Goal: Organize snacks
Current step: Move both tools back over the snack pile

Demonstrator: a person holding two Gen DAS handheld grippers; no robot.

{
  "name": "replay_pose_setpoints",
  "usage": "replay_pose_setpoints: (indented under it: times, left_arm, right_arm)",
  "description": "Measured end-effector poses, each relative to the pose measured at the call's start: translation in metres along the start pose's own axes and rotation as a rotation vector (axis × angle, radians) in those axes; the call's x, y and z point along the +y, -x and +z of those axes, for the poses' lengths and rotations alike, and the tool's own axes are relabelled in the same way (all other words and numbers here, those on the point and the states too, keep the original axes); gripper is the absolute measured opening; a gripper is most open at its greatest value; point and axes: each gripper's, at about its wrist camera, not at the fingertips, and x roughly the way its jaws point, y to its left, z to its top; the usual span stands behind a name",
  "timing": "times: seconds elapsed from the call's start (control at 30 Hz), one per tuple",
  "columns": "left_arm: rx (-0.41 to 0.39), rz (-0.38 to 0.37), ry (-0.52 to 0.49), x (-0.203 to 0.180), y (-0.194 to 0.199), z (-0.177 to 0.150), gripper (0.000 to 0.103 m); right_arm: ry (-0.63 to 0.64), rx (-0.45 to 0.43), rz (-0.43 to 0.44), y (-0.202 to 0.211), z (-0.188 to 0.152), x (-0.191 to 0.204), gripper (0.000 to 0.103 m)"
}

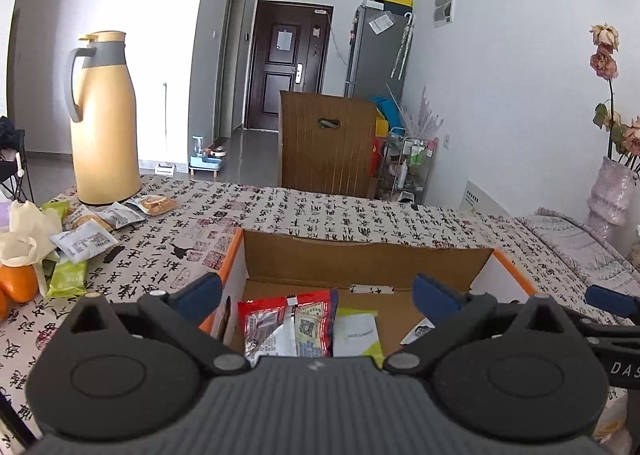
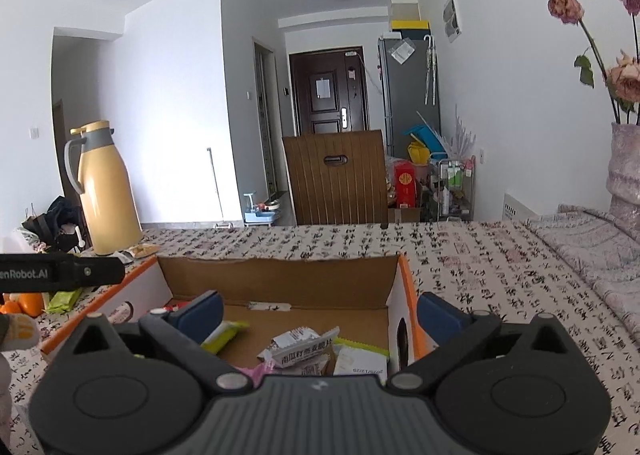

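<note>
An open cardboard box [image 1: 360, 259] with orange edges sits on the table in front of both grippers. Inside lie a red snack packet [image 1: 290, 321] and a green-and-white packet [image 1: 356, 333]. My left gripper [image 1: 318, 291] hangs open above the box, nothing between its blue pads. In the right wrist view the same box [image 2: 280, 279] holds a white packet [image 2: 302, 347] and a green packet [image 2: 222, 335]. My right gripper [image 2: 318, 313] is open over the box's right wall and holds nothing. More loose snack packets [image 1: 86, 239] lie at the left by the jug.
A tall yellow thermos jug [image 1: 105, 119] stands at the table's far left. Oranges [image 1: 18, 283] and a crumpled cloth [image 1: 24, 231] sit at the left edge. A vase of dried roses [image 2: 626, 171] stands at the right. A wooden chair back [image 1: 326, 143] rises behind the table.
</note>
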Motion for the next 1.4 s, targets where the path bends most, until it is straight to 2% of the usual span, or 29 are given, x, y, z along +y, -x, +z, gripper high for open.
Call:
replay_pose_setpoints:
  times: [0.23, 0.63, 1.03, 1.23, 1.4]
  left_arm:
    - [-0.022, -0.005, 0.003, 0.0, 0.027, 0.002, 0.103]
    - [-0.021, 0.013, -0.001, 0.009, 0.077, -0.019, 0.103]
    - [-0.008, 0.004, -0.015, 0.018, 0.116, -0.058, 0.103]
    - [0.011, 0.031, -0.014, 0.025, 0.127, -0.081, 0.103]
    - [0.039, 0.023, -0.009, 0.03, 0.131, -0.098, 0.103]
  right_arm:
    - [-0.002, -0.031, -0.019, 0.03, 0.004, 0.003, 0.103]
    - [-0.002, -0.039, -0.044, 0.085, -0.01, -0.001, 0.103]
    - [-0.007, -0.016, -0.06, 0.132, -0.042, -0.007, 0.103]
    - [-0.04, -0.005, -0.079, 0.155, -0.068, -0.011, 0.103]
    - [-0.065, 0.043, -0.092, 0.168, -0.093, -0.011, 0.103]
